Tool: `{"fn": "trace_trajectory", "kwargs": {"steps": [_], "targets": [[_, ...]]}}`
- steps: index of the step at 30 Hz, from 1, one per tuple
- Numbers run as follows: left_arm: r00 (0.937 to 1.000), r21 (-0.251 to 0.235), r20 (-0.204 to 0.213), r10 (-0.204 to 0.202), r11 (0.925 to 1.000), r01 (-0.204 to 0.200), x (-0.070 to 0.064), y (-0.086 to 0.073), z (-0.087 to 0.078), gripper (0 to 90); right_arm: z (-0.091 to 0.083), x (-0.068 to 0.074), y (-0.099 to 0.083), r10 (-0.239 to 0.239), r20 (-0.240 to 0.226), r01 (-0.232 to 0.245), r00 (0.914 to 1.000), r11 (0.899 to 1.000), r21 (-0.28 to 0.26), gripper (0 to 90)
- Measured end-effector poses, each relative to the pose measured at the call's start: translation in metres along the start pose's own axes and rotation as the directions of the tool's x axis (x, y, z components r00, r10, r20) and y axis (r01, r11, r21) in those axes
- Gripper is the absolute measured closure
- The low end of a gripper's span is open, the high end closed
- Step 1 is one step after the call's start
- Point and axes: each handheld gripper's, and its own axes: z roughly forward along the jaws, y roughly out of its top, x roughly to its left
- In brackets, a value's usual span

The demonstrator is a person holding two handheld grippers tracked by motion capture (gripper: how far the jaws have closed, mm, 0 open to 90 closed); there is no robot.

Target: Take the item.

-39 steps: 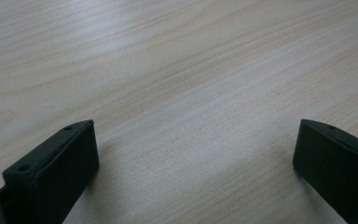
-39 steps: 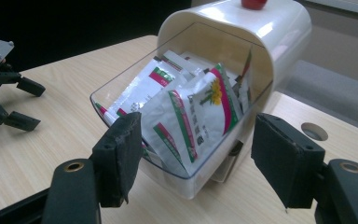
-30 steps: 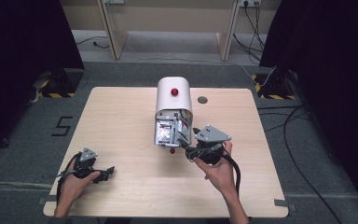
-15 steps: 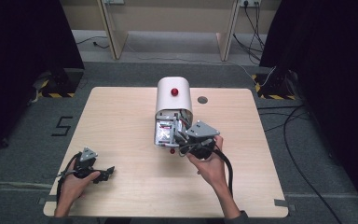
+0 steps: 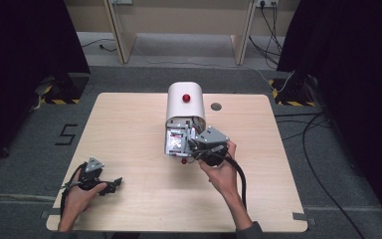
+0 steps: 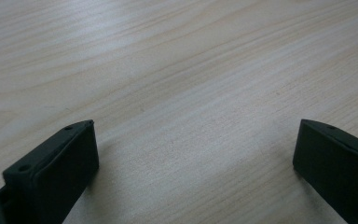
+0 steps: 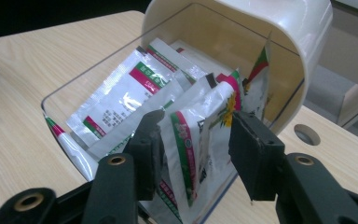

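A white round-topped container (image 5: 184,102) with a red button (image 5: 186,97) lies at the table's middle. Its clear tray (image 7: 63,95) holds several red, green and silver sachets (image 7: 121,95). My right gripper (image 7: 196,126) is at the tray's near end, open. Its jaws stand either side of an upright sachet (image 7: 193,140), and the left jaw touches it. In the high view the right gripper (image 5: 195,144) overlaps the tray's front right corner. My left gripper (image 5: 114,183) rests near the table's front left, open over bare wood (image 6: 196,126).
A round cable hole (image 5: 216,106) sits in the wooden table (image 5: 288,174) just right of the container. A small red knob (image 5: 183,161) lies at the tray's front. Cables trail over the grey floor to the right.
My right gripper has moved left and forward, up to the tray, and its jaws now stand around a sachet. The left gripper has not moved.
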Motion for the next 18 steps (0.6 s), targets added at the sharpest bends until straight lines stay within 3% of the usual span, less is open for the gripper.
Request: {"fn": "trace_trajectory", "kwargs": {"steps": [11,18], "targets": [[1.0,0.0,0.0,0.0,1.0,0.0,0.0,0.0,0.0,0.0,0.01,-0.006,-0.002,0.0,0.012,0.0,0.9999,1.0,0.007,61.4],[1.0,0.0,0.0,0.0,1.0,0.0,0.0,0.0,0.0,0.0,0.011,-0.007,-0.003,-0.018,-0.002,0.018,0.9998,1.0,-0.001,77.0]]}}
